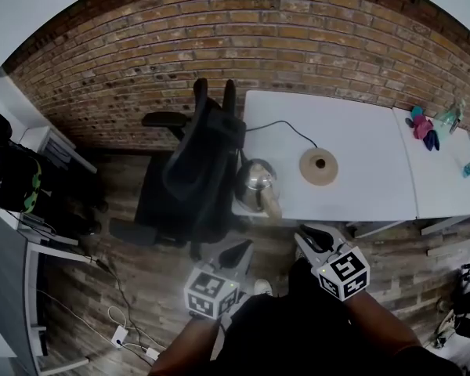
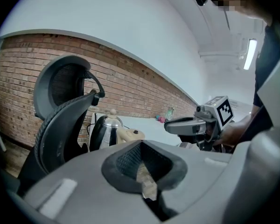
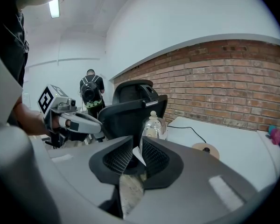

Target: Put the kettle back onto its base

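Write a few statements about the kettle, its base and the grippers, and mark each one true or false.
1. The kettle sits on its base. False: it stands on the table, beside the base.
2. A cord runs from the base. True.
3. The right hand-held gripper holds the kettle. False: its jaws are slightly apart and empty.
4. A black office chair stands by the table. True.
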A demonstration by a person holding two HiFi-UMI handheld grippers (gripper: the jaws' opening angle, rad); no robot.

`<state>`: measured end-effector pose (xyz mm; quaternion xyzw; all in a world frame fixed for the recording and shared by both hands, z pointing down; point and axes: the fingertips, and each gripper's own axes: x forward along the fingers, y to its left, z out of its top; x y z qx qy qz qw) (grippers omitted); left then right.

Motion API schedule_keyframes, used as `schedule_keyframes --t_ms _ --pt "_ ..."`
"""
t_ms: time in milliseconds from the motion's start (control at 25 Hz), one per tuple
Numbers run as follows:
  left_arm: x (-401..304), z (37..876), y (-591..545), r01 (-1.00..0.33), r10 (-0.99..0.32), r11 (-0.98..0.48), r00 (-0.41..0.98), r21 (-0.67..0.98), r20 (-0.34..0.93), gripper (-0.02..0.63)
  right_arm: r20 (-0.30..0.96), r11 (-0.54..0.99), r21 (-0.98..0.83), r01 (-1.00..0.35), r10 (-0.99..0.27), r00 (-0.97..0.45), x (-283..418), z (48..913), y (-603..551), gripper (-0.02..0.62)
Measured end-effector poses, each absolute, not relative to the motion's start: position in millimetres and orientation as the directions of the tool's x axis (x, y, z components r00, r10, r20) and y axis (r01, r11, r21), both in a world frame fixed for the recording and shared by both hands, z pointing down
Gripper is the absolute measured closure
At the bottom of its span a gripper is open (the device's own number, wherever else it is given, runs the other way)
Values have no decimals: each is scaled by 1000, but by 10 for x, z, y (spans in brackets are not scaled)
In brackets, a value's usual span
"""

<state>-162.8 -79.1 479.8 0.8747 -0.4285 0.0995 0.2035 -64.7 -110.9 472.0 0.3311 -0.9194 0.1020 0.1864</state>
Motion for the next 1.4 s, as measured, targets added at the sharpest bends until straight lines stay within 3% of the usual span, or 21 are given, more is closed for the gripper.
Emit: schedule_keyframes --t_ms 400,1400 --pt "-1721 4992 -959 -836 -737 -479 548 267 395 604 429 763 -57 -644 -564 -706 -875 5002 -1612 395" --pt "-1849 5389 -1091 -866 -727 -402 499 296 472 604 574 778 -94 -621 -467 -672 -1319 5905 -2065 347"
